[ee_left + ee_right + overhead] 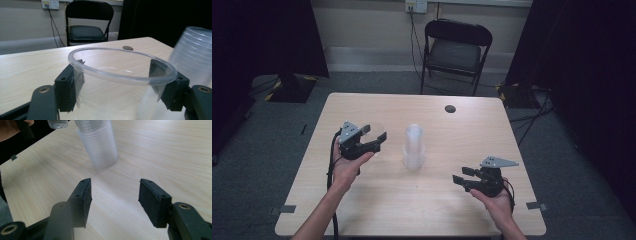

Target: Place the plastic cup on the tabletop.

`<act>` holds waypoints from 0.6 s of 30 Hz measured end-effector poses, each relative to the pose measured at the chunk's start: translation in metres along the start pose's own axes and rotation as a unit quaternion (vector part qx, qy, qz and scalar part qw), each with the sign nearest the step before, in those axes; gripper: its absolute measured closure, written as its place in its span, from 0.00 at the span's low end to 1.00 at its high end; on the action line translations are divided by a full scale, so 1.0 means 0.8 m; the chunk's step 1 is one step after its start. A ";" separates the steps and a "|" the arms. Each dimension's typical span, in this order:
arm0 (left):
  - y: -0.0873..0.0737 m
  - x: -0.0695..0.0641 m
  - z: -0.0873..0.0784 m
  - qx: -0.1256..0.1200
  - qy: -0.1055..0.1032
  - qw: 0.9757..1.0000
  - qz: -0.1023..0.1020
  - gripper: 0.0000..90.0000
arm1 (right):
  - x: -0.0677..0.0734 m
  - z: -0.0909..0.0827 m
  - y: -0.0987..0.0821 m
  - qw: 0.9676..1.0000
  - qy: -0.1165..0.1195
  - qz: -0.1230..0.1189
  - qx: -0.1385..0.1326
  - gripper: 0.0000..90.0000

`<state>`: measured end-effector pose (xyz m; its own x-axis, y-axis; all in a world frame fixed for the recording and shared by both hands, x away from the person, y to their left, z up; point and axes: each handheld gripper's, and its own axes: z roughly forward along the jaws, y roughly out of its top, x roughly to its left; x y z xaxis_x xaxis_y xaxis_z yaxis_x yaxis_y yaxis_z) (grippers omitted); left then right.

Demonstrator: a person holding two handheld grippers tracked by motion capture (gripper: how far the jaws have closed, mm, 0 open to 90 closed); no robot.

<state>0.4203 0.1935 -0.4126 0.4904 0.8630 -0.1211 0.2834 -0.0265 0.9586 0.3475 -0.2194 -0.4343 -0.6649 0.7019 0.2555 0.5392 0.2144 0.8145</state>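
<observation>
My left gripper (374, 134) is shut on a single clear plastic cup (120, 77); in the left gripper view both black pads press on the cup's walls just under its rim. The cup is held upright above the table's left half, beside a tall stack of clear cups (414, 146) that stands at the table's middle. That stack (195, 55) rises at the right of the left gripper view. My right gripper (461, 175) hovers near the front right of the table, open, with bare wood between its pads (115, 200). It faces the stack (98, 143), and the held cup (57, 123) sits beyond it.
The light wooden table (452, 210) has a small dark round disc (450, 108) near its far edge. A black folding chair (456, 50) stands behind the table by the wall. Cables trail on the grey floor at right.
</observation>
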 end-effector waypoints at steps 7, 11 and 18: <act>0.000 0.005 0.024 -0.006 0.009 1.000 0.012 0.32 | 0.002 0.006 -0.002 1.000 0.004 -0.002 0.003 0.49; 0.000 0.006 0.033 -0.001 0.008 1.000 0.006 0.31 | 0.002 0.007 -0.003 1.000 0.003 -0.002 0.005 0.49; -0.009 0.013 0.051 0.012 0.015 1.000 0.007 0.31 | 0.001 0.007 -0.004 1.000 0.004 -0.002 0.005 0.49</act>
<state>0.4573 0.1819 -0.4311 0.4689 0.8776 -0.1003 0.2963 -0.0493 0.9538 0.3481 -0.2157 -0.4394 -0.6709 0.6960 0.2559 0.5415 0.2241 0.8103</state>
